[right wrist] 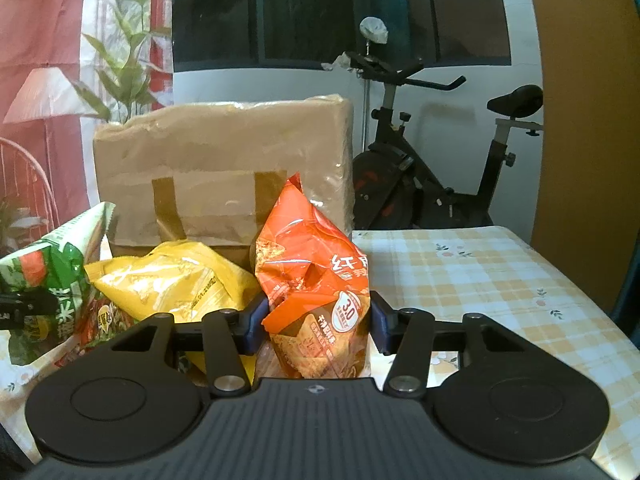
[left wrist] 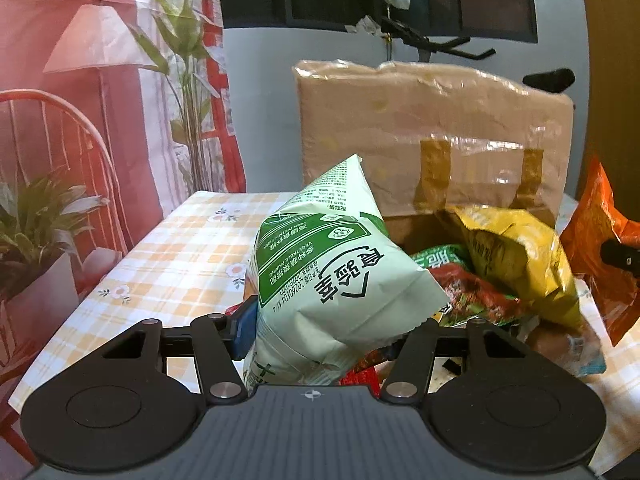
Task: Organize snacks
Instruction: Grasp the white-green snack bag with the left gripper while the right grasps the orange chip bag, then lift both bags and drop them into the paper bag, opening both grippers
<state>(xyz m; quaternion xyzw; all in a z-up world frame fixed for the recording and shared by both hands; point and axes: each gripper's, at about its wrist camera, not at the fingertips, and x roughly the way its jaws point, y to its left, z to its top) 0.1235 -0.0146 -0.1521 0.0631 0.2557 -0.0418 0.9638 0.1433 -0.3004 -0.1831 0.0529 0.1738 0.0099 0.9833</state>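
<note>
My left gripper (left wrist: 320, 332) is shut on a pale green snack bag (left wrist: 320, 276) and holds it up over the box's near left side. My right gripper (right wrist: 316, 320) is shut on an orange snack bag (right wrist: 312, 272), which also shows at the right edge of the left wrist view (left wrist: 600, 248). A brown cardboard box (left wrist: 432, 136) with its lid standing open sits on the checked tablecloth (left wrist: 180, 256). Inside it lie a yellow bag (left wrist: 520, 256) and a red and green bag (left wrist: 476, 292). The right wrist view shows the box (right wrist: 224, 160), the yellow bag (right wrist: 172, 280) and the green bag (right wrist: 52, 272).
An exercise bike (right wrist: 432, 160) stands behind the table at the right. A potted plant (left wrist: 36, 232) and a printed red backdrop are at the left. The tablecloth (right wrist: 480, 280) stretches to the right of the orange bag.
</note>
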